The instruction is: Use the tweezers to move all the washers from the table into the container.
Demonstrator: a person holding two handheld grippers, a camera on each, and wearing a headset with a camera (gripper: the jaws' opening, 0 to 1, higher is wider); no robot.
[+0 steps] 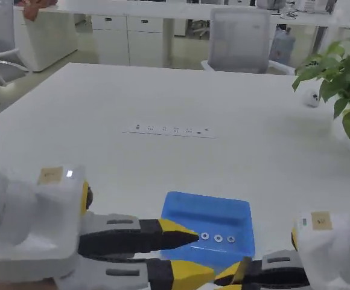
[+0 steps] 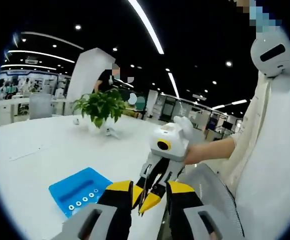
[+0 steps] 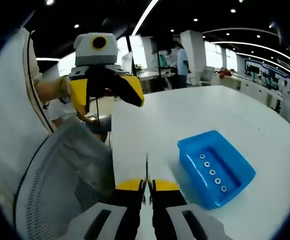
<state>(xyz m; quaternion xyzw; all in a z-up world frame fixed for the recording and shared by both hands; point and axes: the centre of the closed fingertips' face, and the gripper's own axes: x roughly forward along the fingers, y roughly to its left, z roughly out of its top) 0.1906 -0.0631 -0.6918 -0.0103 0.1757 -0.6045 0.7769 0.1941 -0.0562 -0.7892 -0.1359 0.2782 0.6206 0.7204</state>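
Observation:
A blue container (image 1: pixel 223 208) lies at the near table edge with several washers (image 1: pixel 218 238) in a row inside it. The container (image 3: pixel 235 165) and the washers (image 3: pixel 212 172) also show to the right of my right gripper (image 3: pixel 147 186), which is shut on thin tweezers (image 3: pixel 146 167) pointing forward over the table. My left gripper (image 1: pixel 200 255) stands open beside the container's near left corner, its upper jaw covering part of the tray. From the left gripper (image 2: pixel 150 195), the right gripper (image 2: pixel 148 200) points its tip between my jaws; the container (image 2: pixel 65 187) lies to the left.
A recessed socket strip (image 1: pixel 172 130) sits mid-table. A green potted plant (image 1: pixel 341 84) and a small white object (image 1: pixel 312 98) are at the far right. Office chairs (image 1: pixel 238 39) stand beyond the table. A mesh chair (image 3: pixel 60 175) is close to the person.

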